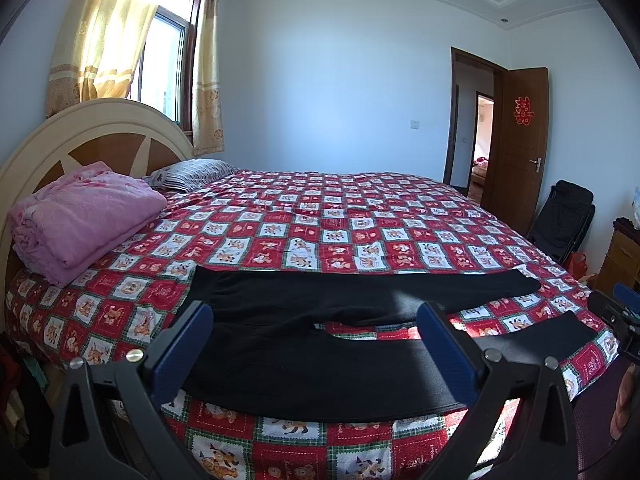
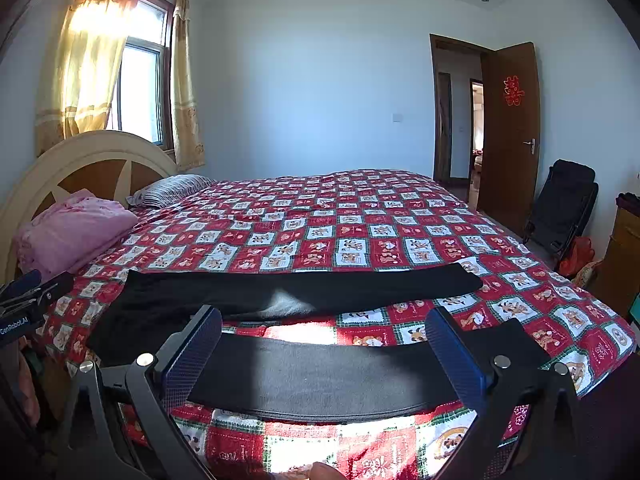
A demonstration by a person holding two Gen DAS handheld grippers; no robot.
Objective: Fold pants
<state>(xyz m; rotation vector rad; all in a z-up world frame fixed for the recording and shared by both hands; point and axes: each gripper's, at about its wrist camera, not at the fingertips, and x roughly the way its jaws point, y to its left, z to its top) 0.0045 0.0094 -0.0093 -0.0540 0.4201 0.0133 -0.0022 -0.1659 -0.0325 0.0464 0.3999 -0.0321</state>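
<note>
Black pants (image 1: 320, 364) lie spread flat on the red patterned bedspread (image 1: 304, 240), waist to the left, the two legs stretching right with a gap between them. My left gripper (image 1: 314, 344) is open and empty, held over the near leg close to the crotch. My right gripper (image 2: 324, 348) is open and empty over the near leg (image 2: 320, 376), further toward its cuff. The far leg (image 2: 320, 288) lies beyond. Each gripper shows at the edge of the other's view, the right one (image 1: 620, 320) and the left one (image 2: 24, 304).
A folded pink blanket (image 1: 80, 220) and a striped pillow (image 1: 192, 174) lie by the headboard (image 1: 100, 136) at the left. A black folding chair (image 1: 560, 220), an open brown door (image 1: 516, 148) and a wooden cabinet (image 1: 620, 260) stand at the right.
</note>
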